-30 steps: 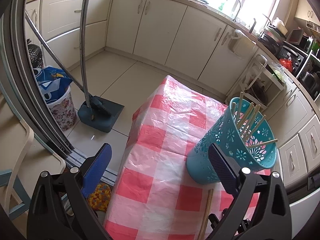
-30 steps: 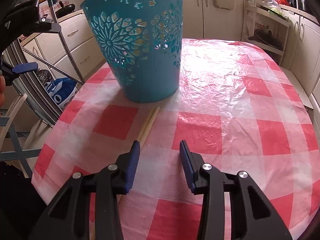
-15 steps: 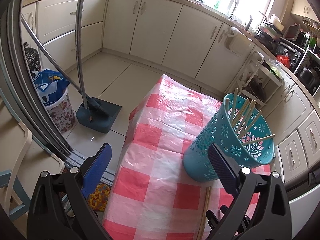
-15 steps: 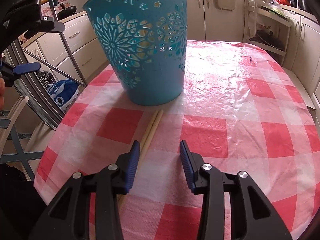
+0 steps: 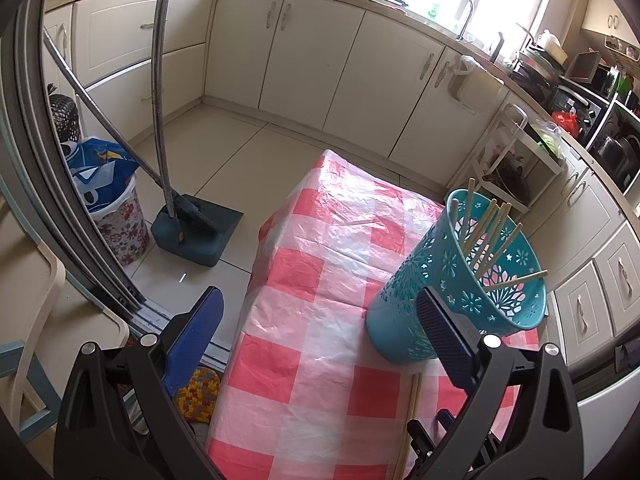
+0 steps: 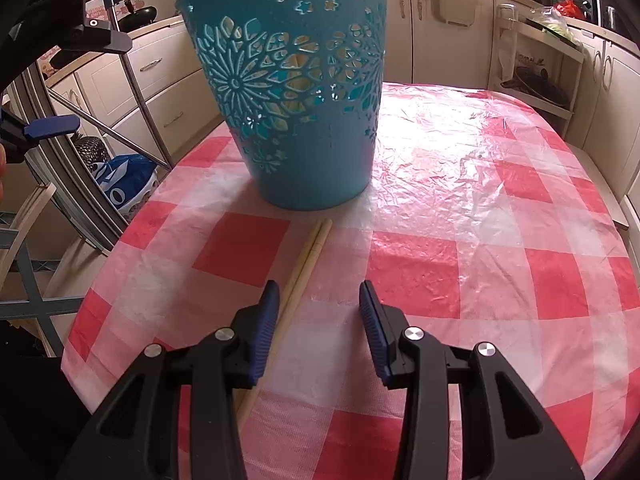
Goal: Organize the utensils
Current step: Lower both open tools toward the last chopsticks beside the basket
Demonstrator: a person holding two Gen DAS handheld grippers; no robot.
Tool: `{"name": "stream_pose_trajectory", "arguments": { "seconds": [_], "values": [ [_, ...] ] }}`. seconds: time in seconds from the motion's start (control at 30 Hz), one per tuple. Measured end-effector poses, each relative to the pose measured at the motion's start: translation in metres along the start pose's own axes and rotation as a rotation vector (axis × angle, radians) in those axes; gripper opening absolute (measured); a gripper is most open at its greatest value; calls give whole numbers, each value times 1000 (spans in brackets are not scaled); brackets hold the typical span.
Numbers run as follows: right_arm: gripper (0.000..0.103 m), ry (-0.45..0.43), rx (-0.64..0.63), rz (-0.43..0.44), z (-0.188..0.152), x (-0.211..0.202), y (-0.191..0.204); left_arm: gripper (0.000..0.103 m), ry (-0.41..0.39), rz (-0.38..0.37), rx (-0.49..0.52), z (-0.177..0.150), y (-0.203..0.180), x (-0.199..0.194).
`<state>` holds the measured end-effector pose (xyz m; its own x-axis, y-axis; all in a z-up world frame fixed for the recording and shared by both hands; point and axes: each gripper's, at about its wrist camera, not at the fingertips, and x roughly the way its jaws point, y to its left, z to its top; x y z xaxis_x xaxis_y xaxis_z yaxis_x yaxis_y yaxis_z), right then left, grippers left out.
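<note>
Bench (image 6: 460, 216): covered in a glossy, wrinkled red-and-white checked plastic cloth; slick, so thin items may skid rather than lift.

Basket (image 6: 296, 92): teal, perforated, upright near the bench's left edge, already holding several chopsticks that lean every way. Risk: a knock could tip it or shove it off that edge; crossed sticks inside could block a new one.

Left claw (image 5: 320, 328): jaws wide apart, empty, held above the bench's edge.

Right claw (image 6: 316, 316): jaws partly open, nothing gripped, low over the cloth.

Chopstick pair (image 6: 306, 264): flat on the cloth, one end just before the basket, running beside the right claw's left finger. Risk: off-centre, so a closing claw may nudge them aside, or take one only.
</note>
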<state>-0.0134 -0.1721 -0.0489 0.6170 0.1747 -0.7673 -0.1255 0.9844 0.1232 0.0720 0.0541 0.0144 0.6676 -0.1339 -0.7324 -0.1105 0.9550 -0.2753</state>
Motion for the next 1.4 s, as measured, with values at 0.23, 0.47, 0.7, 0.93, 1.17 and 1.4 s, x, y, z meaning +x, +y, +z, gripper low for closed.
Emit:
{"name": "stream_pose_trajectory", "arguments": {
  "seconds": [0.23, 0.47, 0.7, 0.93, 1.17, 1.4],
  "values": [
    [41, 5, -48, -28, -2, 1, 7, 93, 1, 1, 8, -1, -2, 2],
    [36, 8, -40, -31, -1, 0, 3, 93, 1, 4, 9, -1, -3, 3],
    [26, 11, -32, -36, 0, 1, -4, 93, 4, 9, 15, -1, -2, 4],
    [21, 14, -21, -42, 1, 0, -8, 93, 6, 11, 23, -2, -2, 5],
    [18, 19, -16, -42, 2, 0, -12, 93, 12, 15, 32, -4, -4, 7],
    [17, 25, 5, -47, 4, 0, -19, 93, 52, 19, 71, -9, -5, 16]
  ]
}}
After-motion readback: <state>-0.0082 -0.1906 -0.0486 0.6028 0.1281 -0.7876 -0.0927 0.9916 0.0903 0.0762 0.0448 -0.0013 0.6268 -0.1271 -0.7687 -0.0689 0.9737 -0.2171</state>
